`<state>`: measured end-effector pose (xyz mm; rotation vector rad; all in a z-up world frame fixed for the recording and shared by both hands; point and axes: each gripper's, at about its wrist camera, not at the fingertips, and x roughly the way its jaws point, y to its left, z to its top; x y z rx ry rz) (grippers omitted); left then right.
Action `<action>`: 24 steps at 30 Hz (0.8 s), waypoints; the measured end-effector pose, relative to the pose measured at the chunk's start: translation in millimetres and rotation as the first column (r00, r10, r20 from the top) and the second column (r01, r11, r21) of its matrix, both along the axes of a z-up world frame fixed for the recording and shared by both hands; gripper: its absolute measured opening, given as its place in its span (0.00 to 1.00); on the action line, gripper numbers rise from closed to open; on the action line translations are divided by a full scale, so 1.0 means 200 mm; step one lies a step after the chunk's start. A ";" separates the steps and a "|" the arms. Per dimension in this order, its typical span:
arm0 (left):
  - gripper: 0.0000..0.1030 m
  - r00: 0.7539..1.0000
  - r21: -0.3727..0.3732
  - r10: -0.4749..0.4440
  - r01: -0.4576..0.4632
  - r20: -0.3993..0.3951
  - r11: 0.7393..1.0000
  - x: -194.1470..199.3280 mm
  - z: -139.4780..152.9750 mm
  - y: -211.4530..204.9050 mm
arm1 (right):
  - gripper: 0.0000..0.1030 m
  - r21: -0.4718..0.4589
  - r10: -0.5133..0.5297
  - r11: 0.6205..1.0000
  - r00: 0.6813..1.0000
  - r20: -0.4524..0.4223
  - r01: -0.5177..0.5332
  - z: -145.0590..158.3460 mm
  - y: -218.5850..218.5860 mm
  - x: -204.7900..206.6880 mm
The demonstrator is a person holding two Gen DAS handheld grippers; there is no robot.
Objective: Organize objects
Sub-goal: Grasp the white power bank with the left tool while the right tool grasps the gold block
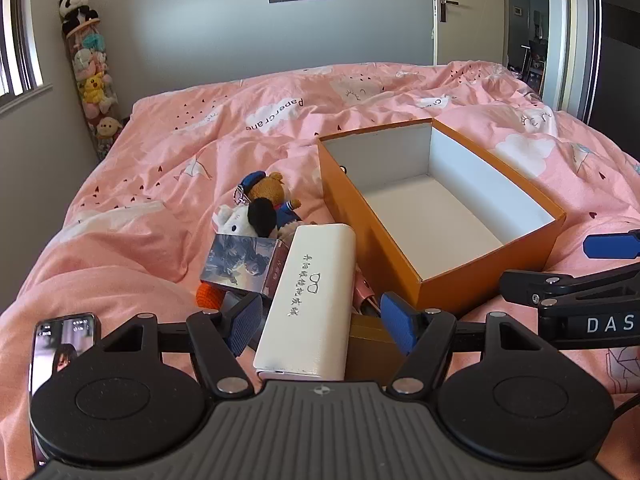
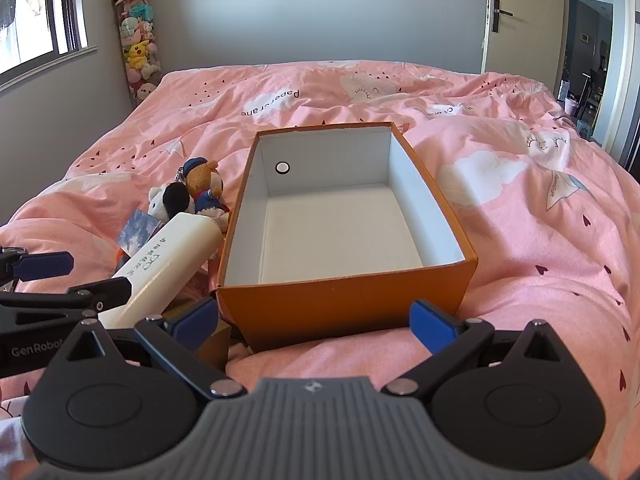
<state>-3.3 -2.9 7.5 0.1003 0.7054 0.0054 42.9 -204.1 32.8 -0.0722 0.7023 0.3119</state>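
An orange box [image 1: 400, 256], empty and white inside, lies open on the pink bed. Left of it is a pile: a white glasses case [image 1: 316, 292] on top, a picture-printed small box [image 1: 240, 264], a bear plush [image 1: 272, 190] and a white plush [image 1: 234, 218]. My left gripper [image 1: 320, 322] is open, its blue pads on either side of the case's near end with gaps showing. My right gripper [image 2: 314, 322] is open wide, just in front of the near wall of the orange box [image 2: 344, 304], with nothing between its fingers. In the right wrist view the glasses case [image 2: 160, 268] leans beside the box.
A phone [image 1: 64, 344] lies on the quilt at the near left. A brown box [image 1: 372, 348] and an orange knitted item [image 1: 208, 294] sit under the pile. A tall tube of plush toys [image 1: 94, 80] stands in the far left corner. A door [image 1: 460, 12] is open at the right.
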 end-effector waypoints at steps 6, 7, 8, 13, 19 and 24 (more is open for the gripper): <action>0.78 1.000 0.005 -0.021 0.021 0.009 1.000 0.00 0.01 -0.01 | 0.99 0.001 0.001 1.000 1.000 0.002 -0.001 0.00 0.00 0.00; 0.78 1.000 0.006 -0.020 0.020 0.010 1.000 0.00 0.01 -0.01 | 0.99 0.001 0.002 1.000 1.000 0.002 -0.002 0.00 0.00 -0.01; 0.78 1.000 0.007 -0.020 0.020 0.012 1.000 0.00 0.01 -0.01 | 0.99 0.001 0.002 1.000 1.000 0.002 -0.002 0.00 0.00 -0.01; 0.78 1.000 0.008 -0.011 0.011 0.016 1.000 0.00 0.01 0.00 | 0.99 0.003 0.004 1.000 1.000 0.001 -0.004 0.00 0.00 -0.01; 0.78 1.000 0.009 -0.011 0.011 0.016 1.000 0.00 0.01 0.00 | 0.99 0.002 0.007 1.000 1.000 0.000 -0.007 0.00 0.00 -0.01; 0.78 1.000 0.011 0.004 -0.005 0.017 1.000 -0.01 0.00 0.00 | 0.99 0.001 0.008 1.000 1.000 -0.001 -0.008 0.00 0.00 -0.01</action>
